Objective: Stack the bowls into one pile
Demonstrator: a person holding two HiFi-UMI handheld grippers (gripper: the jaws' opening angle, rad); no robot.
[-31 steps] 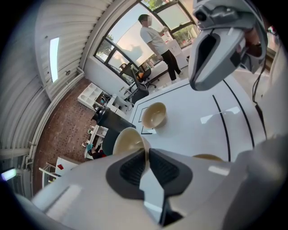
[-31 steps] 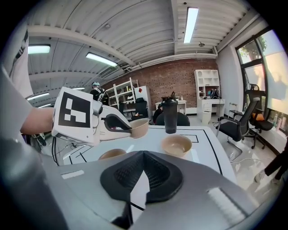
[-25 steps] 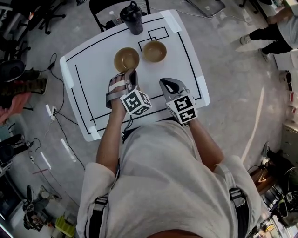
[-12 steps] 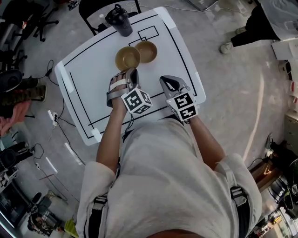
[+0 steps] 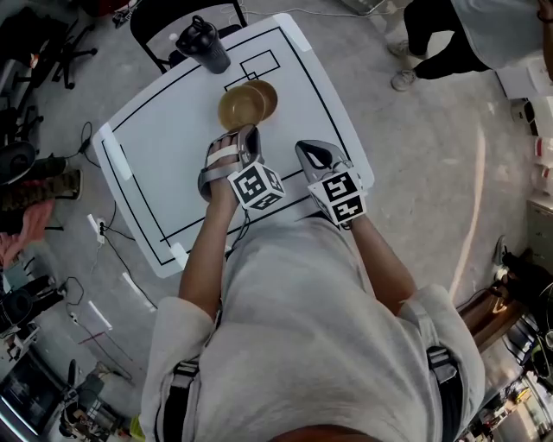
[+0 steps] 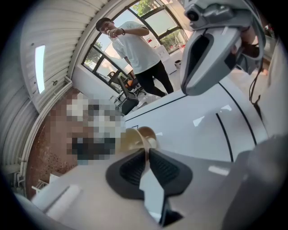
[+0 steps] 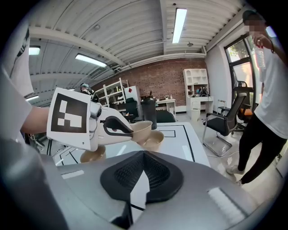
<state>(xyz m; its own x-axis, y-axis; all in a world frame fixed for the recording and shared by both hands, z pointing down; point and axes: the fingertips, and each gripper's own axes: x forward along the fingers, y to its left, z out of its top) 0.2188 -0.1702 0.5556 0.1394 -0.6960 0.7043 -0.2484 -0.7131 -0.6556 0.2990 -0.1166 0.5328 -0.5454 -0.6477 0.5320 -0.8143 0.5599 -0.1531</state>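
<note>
My left gripper [image 5: 245,133] is shut on the near rim of a tan bowl [image 5: 239,106] and holds it off the white table [image 5: 164,147]. This bowl overlaps a second tan bowl [image 5: 268,93] standing just to its right. In the left gripper view the pads [image 6: 130,168] pinch the bowl's rim [image 6: 134,140], with the second bowl [image 6: 151,134] behind. The right gripper view shows the held bowl [image 7: 141,129], the second bowl [image 7: 155,140] and a third bowl [image 7: 93,155] on the table under the left gripper [image 7: 128,131]. My right gripper [image 5: 308,151] hovers at the near right, shut and holding nothing.
A black shaker bottle [image 5: 200,43] stands at the table's far edge, with a black chair [image 5: 160,22] behind it. A person [image 5: 449,34] stands beyond the table's right corner. An office chair [image 7: 222,128] is to the right. Cables lie on the floor at the left.
My left gripper has carried the held bowl to the right, from beside the second bowl to overlapping it. The right gripper has stayed in place.
</note>
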